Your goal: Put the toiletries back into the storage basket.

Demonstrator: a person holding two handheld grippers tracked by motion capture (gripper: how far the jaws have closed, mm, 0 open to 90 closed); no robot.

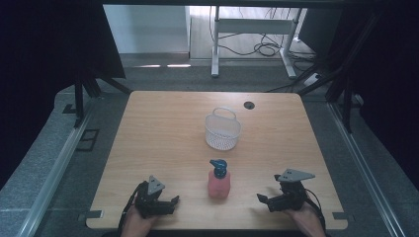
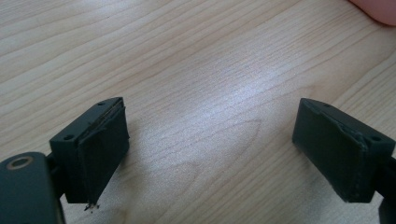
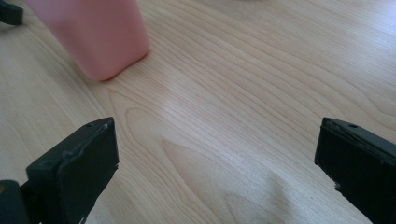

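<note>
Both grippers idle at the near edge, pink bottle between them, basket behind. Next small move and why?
Probably ease the right gripper left toward the pink bottle. Its jaws are wide open and empty, and the bottle stands upright close by in the right gripper view, with bare table between. The white basket looks like a likely destination.

No readable text, labels or nos. anywhere – pink bottle (image 1: 219, 182) & basket (image 1: 223, 129) both unmarked
</note>
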